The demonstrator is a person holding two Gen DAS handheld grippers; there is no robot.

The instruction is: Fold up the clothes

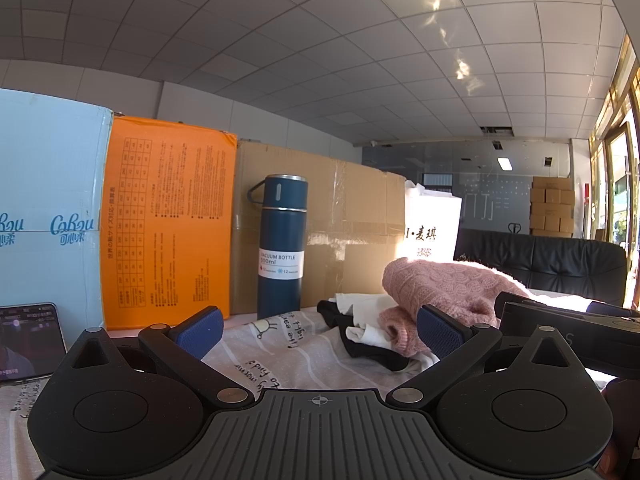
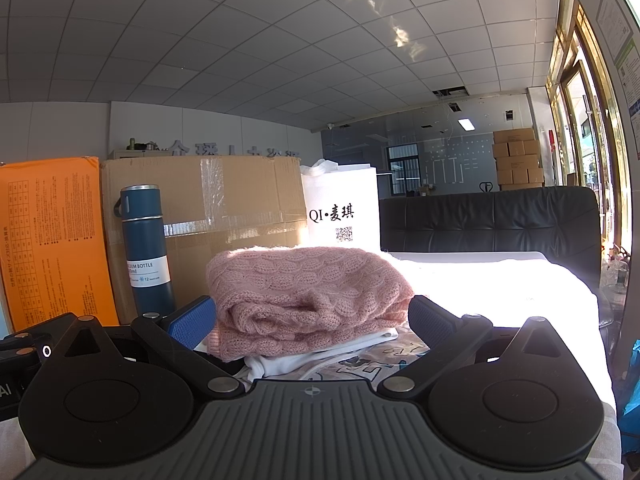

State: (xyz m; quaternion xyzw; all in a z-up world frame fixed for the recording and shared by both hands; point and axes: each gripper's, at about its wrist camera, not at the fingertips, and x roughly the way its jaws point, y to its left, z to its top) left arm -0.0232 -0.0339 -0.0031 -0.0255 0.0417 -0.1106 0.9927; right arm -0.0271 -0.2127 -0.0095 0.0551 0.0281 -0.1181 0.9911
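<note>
Pink knit sweater is seen folded atop a clothes pile on the surface, between the spread, empty jaws of the right hand-held gripper; left hand-held gripper likewise open, so grasping the next garment is judged pending.

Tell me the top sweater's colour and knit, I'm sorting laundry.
Pink, cable-knit. The sweater shows best in the right wrist view.

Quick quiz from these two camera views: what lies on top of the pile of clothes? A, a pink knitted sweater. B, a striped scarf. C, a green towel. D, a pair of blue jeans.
A: a folded pink knitted sweater sits on top of the white garment in the pile, between the open fingers of the right gripper.
</note>
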